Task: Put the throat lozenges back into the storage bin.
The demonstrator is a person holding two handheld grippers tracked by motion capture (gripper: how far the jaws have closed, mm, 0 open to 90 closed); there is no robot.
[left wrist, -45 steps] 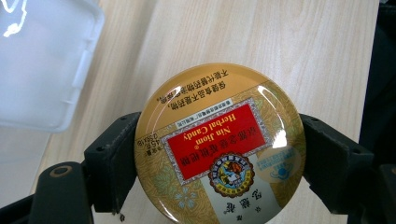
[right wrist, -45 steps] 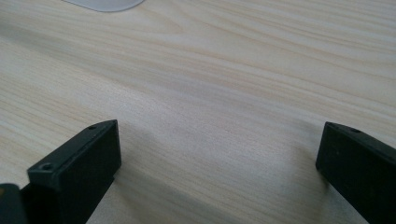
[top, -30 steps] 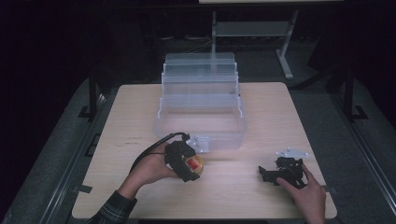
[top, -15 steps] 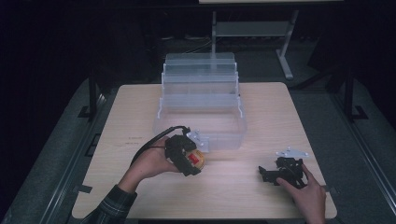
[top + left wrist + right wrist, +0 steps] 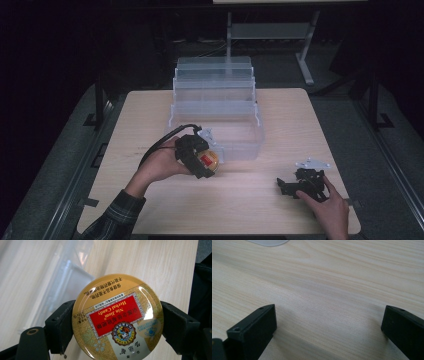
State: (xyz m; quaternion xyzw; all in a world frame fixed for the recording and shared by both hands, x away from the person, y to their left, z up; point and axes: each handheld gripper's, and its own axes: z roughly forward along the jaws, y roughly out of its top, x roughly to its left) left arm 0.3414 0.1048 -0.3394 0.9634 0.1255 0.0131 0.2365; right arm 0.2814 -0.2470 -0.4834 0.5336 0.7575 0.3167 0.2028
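A round candy tin (image 5: 117, 317) is being pinched between the two black jaws of the left gripper (image 5: 117, 325), one jaw being pressed against each side of the tin's rim. In the left gripper view, the tin's gold lid is being presented face-on to the camera, with a red label reading "Nin Jiom Herbal Candy" being shown upside down. In the high view, the left gripper (image 5: 199, 159) is being held in the left hand (image 5: 160, 165) above the wooden table (image 5: 150, 115), just in front of the near wall of a clear plastic stepped organizer (image 5: 215, 100). The tin (image 5: 209, 160) is being kept beside that near wall, outside the organizer; whether it is being touched by the plastic cannot be told. A black cable (image 5: 162, 140) is being trailed from the left gripper over the left hand.

The right gripper (image 5: 300, 184) is being held low at the near right part of the table by the right hand (image 5: 327, 207). In the right gripper view, its jaws are being held wide apart, with nothing between them except bare wood grain. A grey three-cornered plate (image 5: 312, 164) is being carried on top of the right gripper.
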